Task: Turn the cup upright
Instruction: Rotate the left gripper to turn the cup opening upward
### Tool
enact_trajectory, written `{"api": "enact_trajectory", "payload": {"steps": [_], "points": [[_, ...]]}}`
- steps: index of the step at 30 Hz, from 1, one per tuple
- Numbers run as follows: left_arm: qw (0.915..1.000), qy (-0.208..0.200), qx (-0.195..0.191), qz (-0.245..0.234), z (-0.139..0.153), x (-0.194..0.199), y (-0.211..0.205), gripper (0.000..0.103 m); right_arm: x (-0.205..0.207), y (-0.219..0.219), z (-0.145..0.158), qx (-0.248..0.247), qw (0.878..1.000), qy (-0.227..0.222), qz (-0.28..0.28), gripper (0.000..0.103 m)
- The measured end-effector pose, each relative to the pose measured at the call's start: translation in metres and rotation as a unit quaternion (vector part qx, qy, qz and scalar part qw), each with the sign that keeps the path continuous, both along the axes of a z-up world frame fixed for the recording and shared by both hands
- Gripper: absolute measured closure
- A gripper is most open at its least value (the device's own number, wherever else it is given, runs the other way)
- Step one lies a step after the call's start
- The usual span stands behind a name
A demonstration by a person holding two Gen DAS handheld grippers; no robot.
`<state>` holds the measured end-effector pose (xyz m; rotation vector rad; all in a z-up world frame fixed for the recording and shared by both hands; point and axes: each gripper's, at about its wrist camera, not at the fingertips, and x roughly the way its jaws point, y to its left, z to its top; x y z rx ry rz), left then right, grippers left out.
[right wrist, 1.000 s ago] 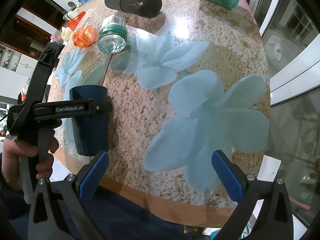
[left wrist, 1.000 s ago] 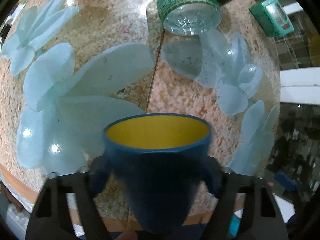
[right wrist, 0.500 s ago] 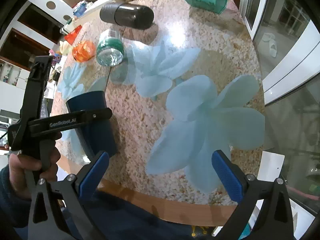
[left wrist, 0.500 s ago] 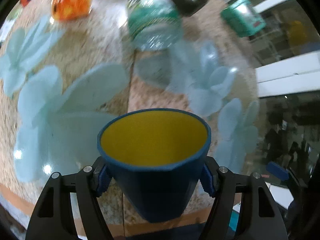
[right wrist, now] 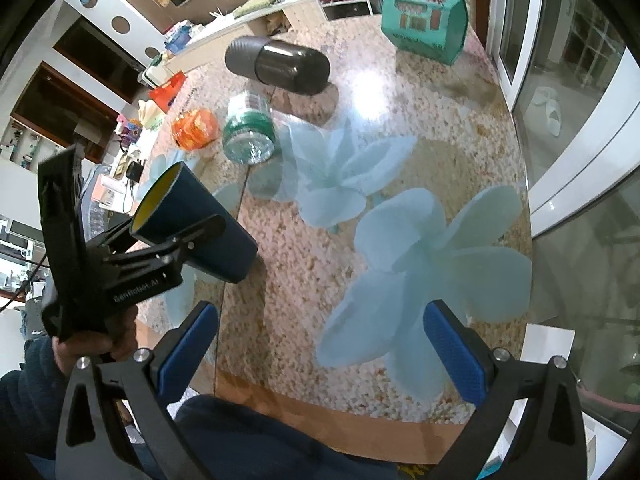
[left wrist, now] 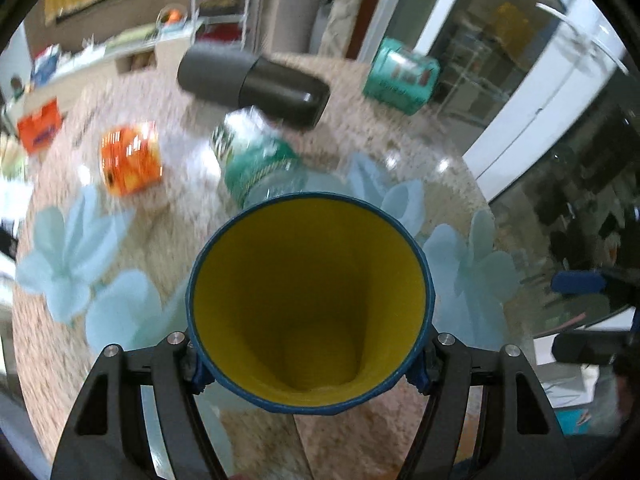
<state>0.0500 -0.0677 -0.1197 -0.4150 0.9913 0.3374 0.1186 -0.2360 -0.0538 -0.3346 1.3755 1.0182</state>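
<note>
Surface: round counter (right wrist: 400,128), speckled beige stone finish printed with large pale-blue flower shapes, glossy with lamp reflections, wooden edge band at the near side.

Room: shelving and a cluttered sideboard beyond the counter's far edge; glass doors with white frames off to the right of the right gripper; dark cabinet openings to its left.

Item 1: cup (left wrist: 310,300) (right wrist: 196,228), dark blue outside, yellow inside. Clamped between the fingers of the left gripper (left wrist: 310,376) (right wrist: 176,240), which is clenched on its lower body. Held off the counter, tilted, mouth facing up and away to the left in the right wrist view; the left wrist camera looks straight down into its yellow interior.

Item 2: right gripper (right wrist: 320,344), blue-padded fingers spread wide, nothing between them, hanging over the near edge of the counter, to the right of the cup.

Item 3: clear plastic bottle (left wrist: 256,160) (right wrist: 250,132) with green label, lying on its side just ahead of the cup.

Item 4: dark cylindrical flask (left wrist: 252,82) (right wrist: 278,64), lying on its side beyond the bottle.

Item 5: orange packet (left wrist: 130,158) (right wrist: 194,128), left of the bottle.

Item 6: teal box (left wrist: 400,76) (right wrist: 424,28), far right of the counter.

Item 7: person's hand (right wrist: 94,344) in a dark sleeve, gripping the left gripper's handle.
</note>
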Motion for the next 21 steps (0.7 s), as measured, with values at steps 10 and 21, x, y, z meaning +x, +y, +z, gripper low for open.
{"api": "enact_trajectory", "payload": {"steps": [10,21], "points": [[0.9886,-0.07,0.124,-0.048,-0.004,0.001,-0.021,0.028,0.0,0.008,0.008,0.03,0.999,-0.016,0.004,0.0],[0.9769,-0.101,0.185,-0.036,-0.025,-0.001,-0.033,0.028,-0.008,0.007,0.0,0.01,0.999,-0.027,0.016,0.0]]}}
